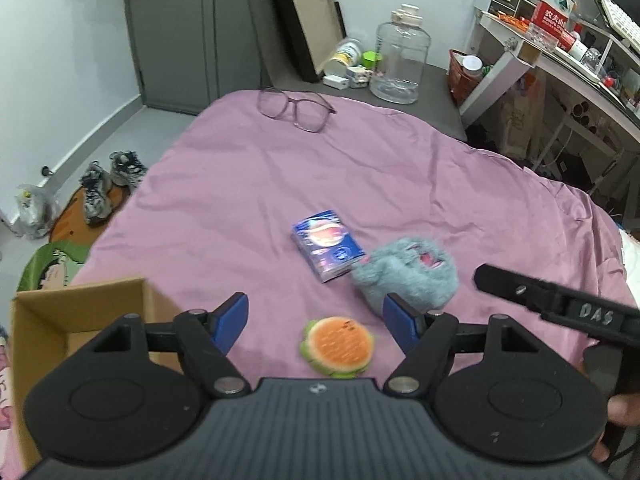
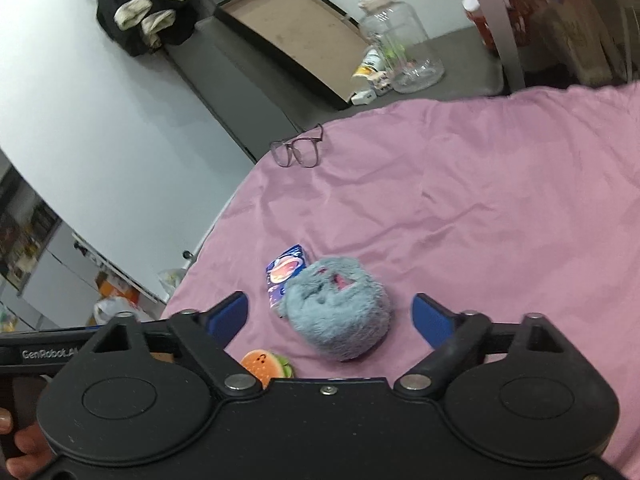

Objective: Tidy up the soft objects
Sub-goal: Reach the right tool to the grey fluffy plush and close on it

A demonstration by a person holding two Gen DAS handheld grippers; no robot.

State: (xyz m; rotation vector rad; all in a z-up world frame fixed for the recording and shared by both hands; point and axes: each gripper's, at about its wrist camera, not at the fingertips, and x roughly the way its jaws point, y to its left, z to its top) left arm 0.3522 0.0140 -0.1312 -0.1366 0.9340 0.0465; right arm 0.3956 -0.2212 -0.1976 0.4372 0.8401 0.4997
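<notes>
A soft burger toy [image 1: 337,347] lies on the pink bedsheet [image 1: 224,184], between the fingers of my open left gripper [image 1: 316,320]. A fluffy blue-grey plush [image 1: 408,276] lies just beyond it to the right, beside a small blue box [image 1: 327,245]. In the right wrist view my right gripper [image 2: 330,316] is open, with the plush [image 2: 338,312] between its fingers; neither pad touches it. The burger toy [image 2: 266,364] and the blue box [image 2: 284,274] lie to its left. An open cardboard box [image 1: 80,316] stands at the left gripper's left.
Glasses [image 1: 296,110] lie at the bed's far edge. A clear jug [image 1: 402,62] and small containers stand on a grey surface beyond. Shoes [image 1: 108,184] lie on the floor left of the bed. A cluttered desk [image 1: 580,60] stands at the right.
</notes>
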